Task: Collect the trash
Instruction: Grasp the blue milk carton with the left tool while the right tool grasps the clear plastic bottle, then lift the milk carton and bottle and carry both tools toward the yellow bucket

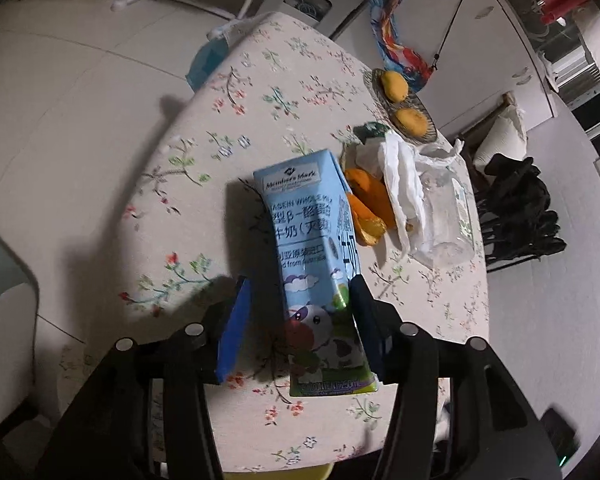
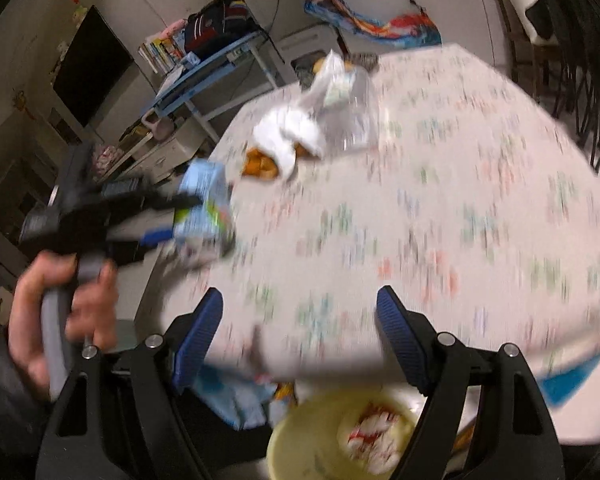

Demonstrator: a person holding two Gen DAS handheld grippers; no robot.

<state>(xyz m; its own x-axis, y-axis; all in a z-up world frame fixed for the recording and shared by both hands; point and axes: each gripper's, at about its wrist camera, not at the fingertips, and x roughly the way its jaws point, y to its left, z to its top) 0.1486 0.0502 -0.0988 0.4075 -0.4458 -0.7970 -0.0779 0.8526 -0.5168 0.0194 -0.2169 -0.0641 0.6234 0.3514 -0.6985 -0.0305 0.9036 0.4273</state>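
The left gripper point(image 1: 300, 316) bracketed the milk carton point(image 1: 316, 264) lying on the floral table point(image 1: 204, 128), jaws spread, left pad clear; the right gripper point(image 2: 300, 336) hung agape, empty; next, presumably, closing and lifting toward the yellow bin point(image 2: 300, 444).

The right wrist view is smeared by motion: the counter point(image 2: 440, 208) cloth's flower print is unreadable, and the milk carton point(image 2: 206, 208) there is a pale blue blur. The yellow bin point(image 2: 300, 432) is cut off by the bottom edge. In the left wrist view, white tissue point(image 1: 404, 184) hides part of the orange peels point(image 1: 370, 204).
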